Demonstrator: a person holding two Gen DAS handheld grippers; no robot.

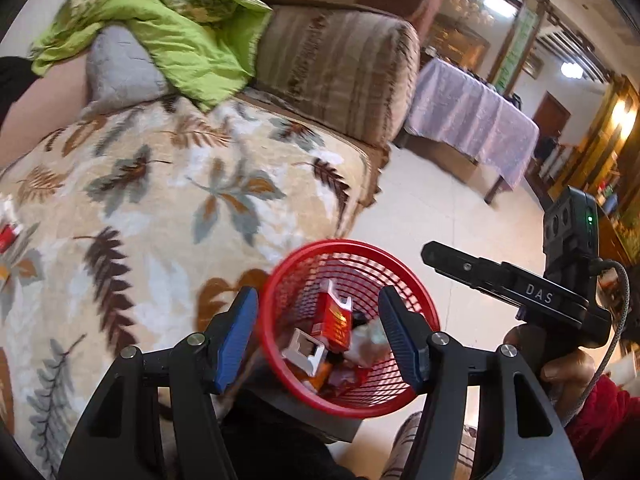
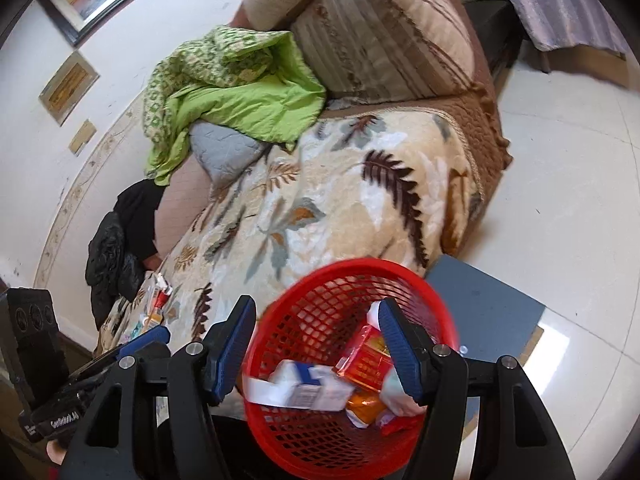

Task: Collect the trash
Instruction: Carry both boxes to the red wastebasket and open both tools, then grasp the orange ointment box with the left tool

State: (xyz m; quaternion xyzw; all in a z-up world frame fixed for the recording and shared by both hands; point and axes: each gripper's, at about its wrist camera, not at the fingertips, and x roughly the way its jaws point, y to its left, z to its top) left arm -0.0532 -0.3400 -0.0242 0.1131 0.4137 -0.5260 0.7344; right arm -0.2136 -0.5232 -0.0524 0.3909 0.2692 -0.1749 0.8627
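My left gripper (image 1: pixel 318 338) hangs over the round red plastic mesh basket (image 1: pixel 404 390) with its blue pads (image 1: pixel 236 340) standing apart, and nothing is pressed between them. My right gripper (image 2: pixel 316 344) is over the same basket (image 2: pixel 320 452), also with the pads (image 2: pixel 230 350) apart and empty; its right pad is in front of the basket's inside. Inside the basket lies the collected trash: a red and orange carton (image 1: pixel 334 322) standing upright, a white and blue box (image 2: pixel 308 390), a silver-white torn pack (image 1: pixel 304 352) and some crumpled wrappers (image 2: pixel 366 404). The basket stands on a dark grey flat stool (image 2: pixel 492 308), just beside the sofa with the cream leaf-pattern blanket (image 1: pixel 168 208). More small packets (image 2: pixel 156 300) lie on the blanket, well apart from the basket. Further back on the sofa are a bright green quilt (image 2: pixel 244 108), a grey cushion (image 2: pixel 224 152) and a striped brown armrest (image 1: pixel 340 68). Beyond is the white tiled floor (image 2: pixel 560 184).
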